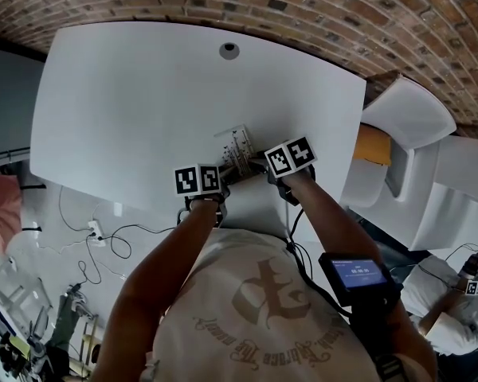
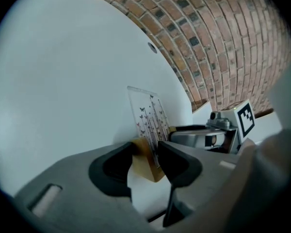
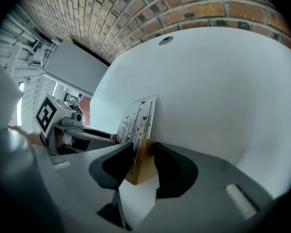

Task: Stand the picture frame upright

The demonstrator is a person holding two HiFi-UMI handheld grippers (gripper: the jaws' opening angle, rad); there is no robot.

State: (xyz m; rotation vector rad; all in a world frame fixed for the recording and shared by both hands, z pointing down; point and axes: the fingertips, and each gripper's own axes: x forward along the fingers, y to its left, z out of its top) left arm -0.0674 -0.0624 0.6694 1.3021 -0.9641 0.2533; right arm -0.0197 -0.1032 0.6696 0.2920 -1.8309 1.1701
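Head view, picture frame: the picture frame (image 1: pixel 237 150) stood near the near edge of the white table (image 1: pixel 143 94), between the two grippers.
Head view, grippers: the left gripper (image 1: pixel 213 186) and the right gripper (image 1: pixel 272 165) met the frame low down from opposite ends.
Head view, writing: the shirt's ornate lettering and the blue screen (image 1: pixel 358 273) on the forearm were too small to read; the marker cubes carried only square patterns.
Left gripper view, grip: both pads were clamped on the wooden base (image 2: pixel 148 168), one on each face.
Left gripper view, panel: the clear panel (image 2: pixel 148 113) rose from the base, leaning slightly.
Right gripper view, grip: the jaws were clenched on the other end of the same base (image 3: pixel 141 171), the panel (image 3: pixel 136 118) rising above them.
Right gripper view, print: butterflies on thin stems; no brand or words showed.
Step in hand: probably seating the base flat on the table.
Doing it well: keep both holds low on the wood, level the two ends together, press the base fully down, then let go of one side at a time so the panel does not tip.
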